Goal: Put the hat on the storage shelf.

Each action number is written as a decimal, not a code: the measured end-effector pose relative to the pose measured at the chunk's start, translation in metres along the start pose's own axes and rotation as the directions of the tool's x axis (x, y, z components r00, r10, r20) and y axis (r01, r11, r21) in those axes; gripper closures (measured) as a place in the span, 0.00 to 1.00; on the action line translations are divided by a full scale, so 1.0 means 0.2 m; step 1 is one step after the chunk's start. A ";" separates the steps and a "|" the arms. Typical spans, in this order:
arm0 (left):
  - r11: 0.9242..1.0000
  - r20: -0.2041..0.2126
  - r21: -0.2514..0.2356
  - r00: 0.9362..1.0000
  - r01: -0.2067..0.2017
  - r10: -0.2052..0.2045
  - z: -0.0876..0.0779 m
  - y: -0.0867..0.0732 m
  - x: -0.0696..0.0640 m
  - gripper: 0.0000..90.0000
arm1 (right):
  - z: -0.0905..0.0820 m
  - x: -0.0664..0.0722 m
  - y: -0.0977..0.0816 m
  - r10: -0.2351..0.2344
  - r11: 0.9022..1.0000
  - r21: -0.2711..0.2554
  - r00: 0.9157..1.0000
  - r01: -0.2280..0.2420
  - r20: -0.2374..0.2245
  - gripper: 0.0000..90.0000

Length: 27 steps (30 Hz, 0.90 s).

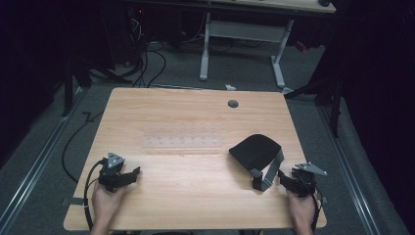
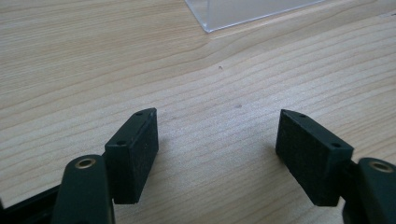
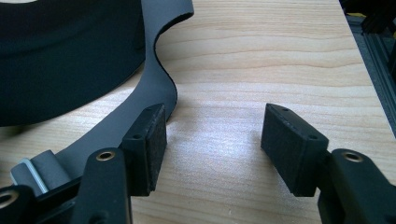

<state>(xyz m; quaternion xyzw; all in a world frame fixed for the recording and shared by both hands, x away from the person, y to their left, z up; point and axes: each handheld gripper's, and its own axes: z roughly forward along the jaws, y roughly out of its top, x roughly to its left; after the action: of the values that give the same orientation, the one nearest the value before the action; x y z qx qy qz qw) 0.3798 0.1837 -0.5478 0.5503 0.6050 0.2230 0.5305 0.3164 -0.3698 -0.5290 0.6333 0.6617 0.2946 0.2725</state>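
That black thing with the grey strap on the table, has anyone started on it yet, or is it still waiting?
Nothing looks done yet. The black pad lies flat on the table, its grey strap loose beside it. In hand: nothing, since the left gripper and the right gripper both stand open over bare wood. The right one sits just beside the strap, so a grasp there seems likely next. Everything is left.

No text, label, brand, number or sign can be read anywhere: the clear ruler-like strip (image 1: pixel 182 141) near the table's middle shows only faint marks, too blurred to make out.
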 end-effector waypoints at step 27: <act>1.000 0.012 0.009 1.000 -0.006 0.006 0.00 0.00 -0.01 0.32 | -0.09 0.12 0.15 -0.001 0.997 -0.075 0.993 -0.008 -0.116 0.42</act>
<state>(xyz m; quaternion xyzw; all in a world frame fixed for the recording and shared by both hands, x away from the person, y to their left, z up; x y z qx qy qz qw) 0.3788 0.1827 -0.5479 0.5558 0.6013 0.2185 0.5309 0.3220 -0.3449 -0.4940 0.6056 0.6636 0.3561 0.2570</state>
